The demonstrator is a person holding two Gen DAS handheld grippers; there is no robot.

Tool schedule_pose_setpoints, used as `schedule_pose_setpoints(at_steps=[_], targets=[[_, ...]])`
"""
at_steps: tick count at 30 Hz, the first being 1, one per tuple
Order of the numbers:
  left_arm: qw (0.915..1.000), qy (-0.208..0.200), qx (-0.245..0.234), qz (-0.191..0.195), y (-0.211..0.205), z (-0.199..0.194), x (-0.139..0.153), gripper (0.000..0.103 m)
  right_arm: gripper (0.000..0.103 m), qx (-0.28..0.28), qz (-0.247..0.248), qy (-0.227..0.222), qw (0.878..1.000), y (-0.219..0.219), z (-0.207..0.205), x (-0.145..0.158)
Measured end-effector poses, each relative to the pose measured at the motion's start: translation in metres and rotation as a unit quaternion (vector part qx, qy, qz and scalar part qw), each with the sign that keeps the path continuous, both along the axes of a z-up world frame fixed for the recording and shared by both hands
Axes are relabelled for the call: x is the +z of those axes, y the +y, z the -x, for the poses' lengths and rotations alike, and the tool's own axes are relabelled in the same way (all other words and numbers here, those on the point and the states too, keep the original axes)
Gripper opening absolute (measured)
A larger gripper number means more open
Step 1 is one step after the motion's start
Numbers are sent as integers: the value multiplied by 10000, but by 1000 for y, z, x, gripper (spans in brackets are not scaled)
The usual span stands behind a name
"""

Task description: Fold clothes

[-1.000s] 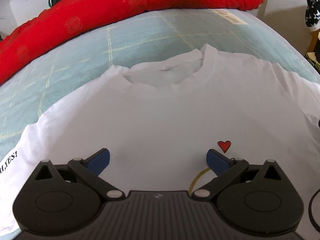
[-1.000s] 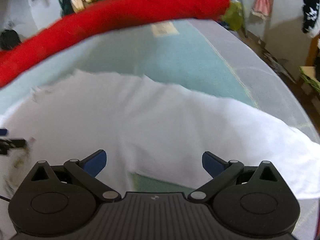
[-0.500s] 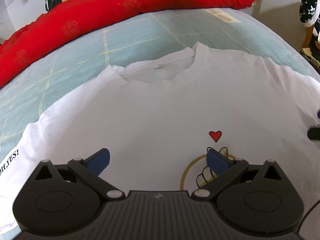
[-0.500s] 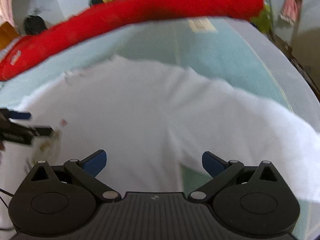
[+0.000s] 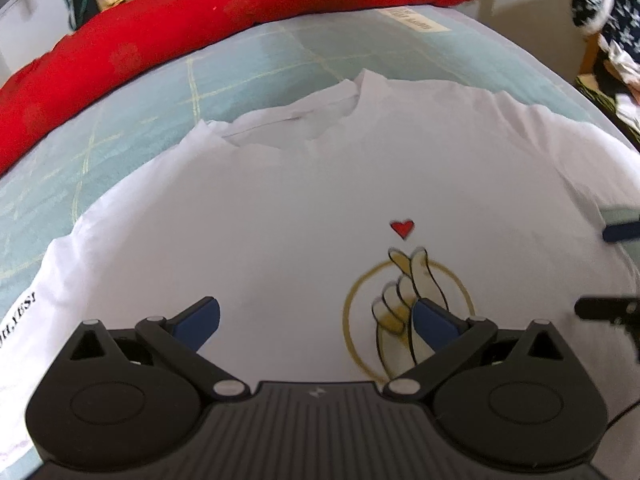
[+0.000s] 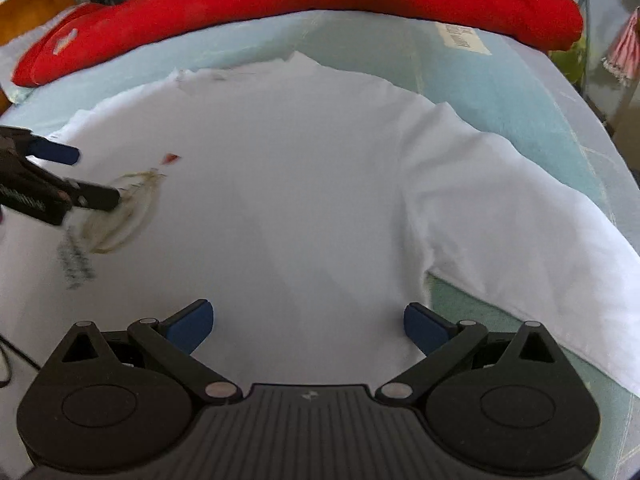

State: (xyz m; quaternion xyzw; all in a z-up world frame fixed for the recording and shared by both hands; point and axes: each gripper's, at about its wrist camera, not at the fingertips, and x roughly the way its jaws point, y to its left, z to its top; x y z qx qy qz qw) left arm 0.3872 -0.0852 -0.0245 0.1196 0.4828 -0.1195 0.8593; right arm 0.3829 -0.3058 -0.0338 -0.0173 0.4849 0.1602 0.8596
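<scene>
A white T-shirt lies spread flat, front side up, on a bed with a light blue checked sheet. Its neckline points toward the far side of the bed, where a red quilt lies rolled along the edge.

The left tongs are spread wide and hold nothing. They sit over the lower chest area of the T-shirt; the blue right-hand pad overlaps the printed emblem, a gold ring with a finger-heart hand. A small red heart is printed just beyond the emblem.

The right tongs are also spread wide and empty. They sit over the T-shirt body near its side seam, with one sleeve extending to the right over the sheet. A strip of sheet shows just beside the right-hand pad, between body and sleeve. Whether either pair of tongs touches the fabric cannot be determined.

In the right wrist view, the left tongs appear at the left edge, over the emblem.
</scene>
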Motion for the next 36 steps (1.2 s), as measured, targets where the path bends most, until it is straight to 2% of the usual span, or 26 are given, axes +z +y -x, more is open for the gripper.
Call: schedule_pose_setpoints(at_steps=[3, 5, 10, 11, 18, 28, 36], targets=[[9998, 50, -93, -158, 2, 8, -5, 102, 103, 138, -312, -42, 9994, 9, -1, 8], [9998, 132, -71, -136, 4, 12, -9, 102, 103, 234, -281, 45, 9993, 20, -5, 1], [9974, 274, 226, 634, 27, 18, -19, 102, 103, 307, 192, 146, 9992, 37, -10, -17], [9974, 241, 176, 654, 28, 20, -19, 102, 103, 293, 214, 149, 9992, 37, -11, -17], [9969, 175, 6, 766, 36, 24, -23, 102, 103, 267, 311, 264, 9988, 37, -11, -17], [9978, 269, 67, 602, 34, 27, -18, 102, 103, 225, 466, 406, 9978, 41, -15, -19], [9968, 454, 187, 636, 55, 61, -20, 102, 103, 226, 435, 316, 9983, 40, -12, -19]])
